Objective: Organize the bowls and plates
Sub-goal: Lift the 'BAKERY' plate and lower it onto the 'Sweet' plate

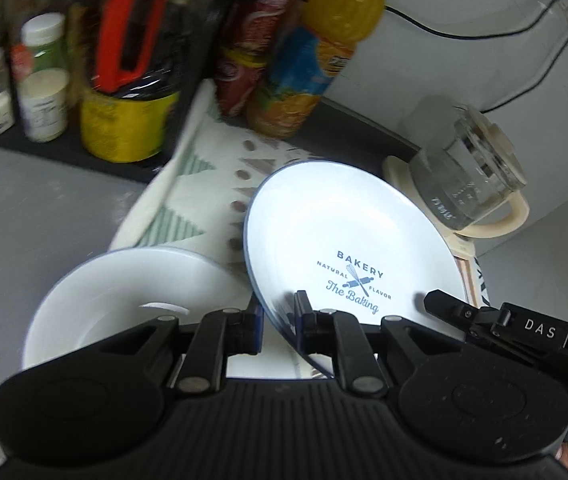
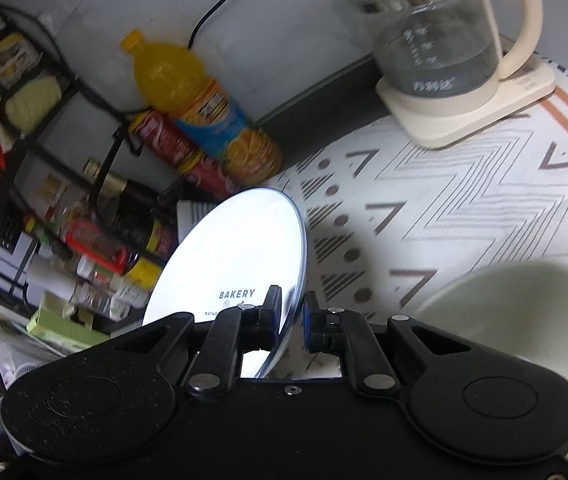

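The patterned cloth [image 2: 464, 200] takes up most of the counter, zigzags and dots all over it, and everything sits on or around it. At the back there's a black rack [image 1: 84, 148] stuffed with jars and bottles, too blurry to read labels. The glass kettle [image 2: 440, 40] with the cream handle stands on its cream base at the far corner of the cloth, well apart from your hands. An orange juice bottle [image 2: 204, 108] stands next to a red snack tube [image 2: 180, 152] against the wall, near the rack.

Now the dishes. You've got the BAKERY plate [image 1: 348, 232] tilted up on edge, off the cloth, printed face showing in the left wrist view. Both your grippers are on it: your left gripper [image 1: 278, 320] has its fingers clamped on the plate's lower rim, one finger each side of the edge, and your right gripper [image 2: 292, 316] straddles the rim too, left finger against the printed face. There looks to be a sliver of gap on the other finger's side, so I can't tell if that one's fully pinched.

A white bowl [image 1: 124, 300] with a thin blue rim sits just beside the plate, under your left gripper. A pale green bowl [image 2: 524, 320] sits by your right gripper, partly hidden behind it.
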